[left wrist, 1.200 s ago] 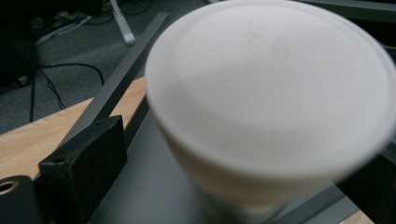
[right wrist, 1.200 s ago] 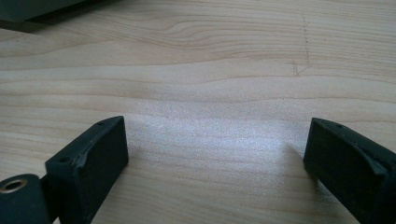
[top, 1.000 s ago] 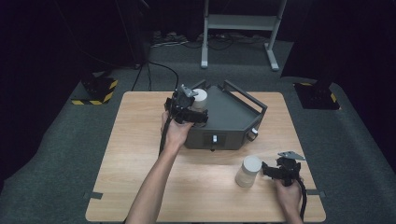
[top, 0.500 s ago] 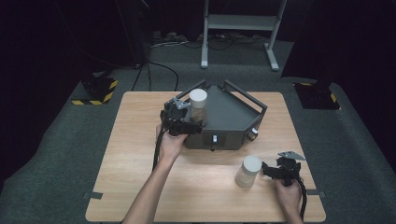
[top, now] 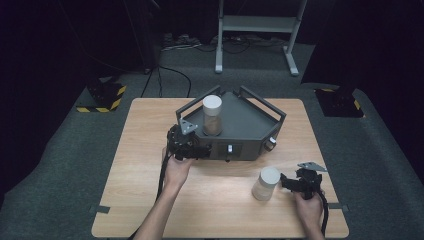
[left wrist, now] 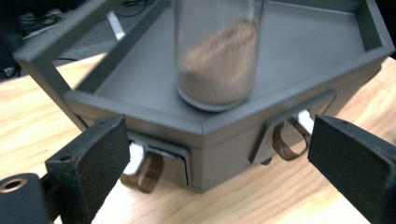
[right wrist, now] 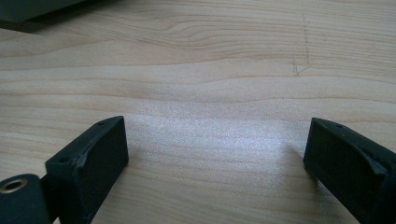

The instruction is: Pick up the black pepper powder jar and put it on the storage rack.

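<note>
A jar [top: 212, 115] of brown powder stands upright on the grey tray [top: 250, 122], at its near-left part, with its white lid on. The left gripper [top: 192, 148] has just closed its jaws slightly; they stand wide apart with nothing between them, released from the jar. It sits low at the tray's near-left corner, in front of the jar. In the left gripper view the jar [left wrist: 217, 51] rises just beyond the tray's front wall [left wrist: 224, 135], its powder heaped on a slope, likely because it was tipped in handling. My guess is that the jar has been set there on purpose, since the tray's rails would keep it from sliding off.

A second jar [top: 266, 183] stands on the table [top: 140, 165], right of centre and near the person. The right gripper [top: 287, 182] lies just right of it, jaws spread and empty, apparently waiting its turn. The right gripper view looks along the bare table [right wrist: 201, 84], so that jar seems to be outside the jaws.

Hard to make out: what the second jar contains, and what the small loops [left wrist: 285, 140] and white tabs on the tray's front are for. The first jar's top is cut off in the left gripper view. The room beyond the table is dark, apart from a stand [top: 257, 30] at the far side.
</note>
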Available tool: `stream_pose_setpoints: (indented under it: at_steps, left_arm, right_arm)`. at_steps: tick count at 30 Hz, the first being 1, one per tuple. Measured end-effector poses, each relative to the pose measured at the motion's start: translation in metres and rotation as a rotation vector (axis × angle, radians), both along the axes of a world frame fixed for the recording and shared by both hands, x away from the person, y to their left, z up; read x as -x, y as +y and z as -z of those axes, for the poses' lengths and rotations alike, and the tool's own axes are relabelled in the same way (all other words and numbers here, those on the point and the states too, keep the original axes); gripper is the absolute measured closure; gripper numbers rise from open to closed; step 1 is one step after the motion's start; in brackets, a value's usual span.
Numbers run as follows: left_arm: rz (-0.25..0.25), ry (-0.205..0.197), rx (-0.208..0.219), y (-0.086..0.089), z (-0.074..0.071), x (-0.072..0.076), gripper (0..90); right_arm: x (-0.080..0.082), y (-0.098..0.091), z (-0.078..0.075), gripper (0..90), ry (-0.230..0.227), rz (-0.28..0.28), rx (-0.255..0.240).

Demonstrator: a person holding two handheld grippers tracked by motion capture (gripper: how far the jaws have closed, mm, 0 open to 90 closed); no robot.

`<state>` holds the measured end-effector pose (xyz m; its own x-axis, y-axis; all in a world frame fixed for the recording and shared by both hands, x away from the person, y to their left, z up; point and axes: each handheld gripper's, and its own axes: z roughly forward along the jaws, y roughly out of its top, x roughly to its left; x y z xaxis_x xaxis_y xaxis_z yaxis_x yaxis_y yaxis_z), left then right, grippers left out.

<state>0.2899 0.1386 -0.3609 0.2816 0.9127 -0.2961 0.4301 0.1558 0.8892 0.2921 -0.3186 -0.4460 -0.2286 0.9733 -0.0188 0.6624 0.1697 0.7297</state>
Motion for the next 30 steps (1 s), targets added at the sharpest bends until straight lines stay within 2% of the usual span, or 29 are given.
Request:
stream_pose_setpoints:
  at_steps: [7,11,16,22,30]
  left_arm:
    - [0.006,-0.001,0.009,0.008,0.021,0.013,5.8]
    - [0.010,0.002,-0.005,0.011,0.033,0.017,5.8]
    - [0.012,0.018,-0.016,0.012,0.046,0.019,5.8]
    - [0.004,0.047,0.004,0.014,0.065,0.019,5.8]
    - [-0.004,0.062,0.013,0.016,0.083,0.019,5.3]
  right_arm:
    - [0.000,0.000,0.000,6.1,0.000,0.000,0.000]
    - [0.000,0.000,0.000,6.0,0.000,0.001,0.000]
    - [0.000,0.000,0.000,6.1,0.000,0.001,0.000]
    - [0.000,0.000,0.000,6.1,0.000,0.002,0.000]
    - [0.000,0.001,0.000,6.1,0.000,0.002,0.002]
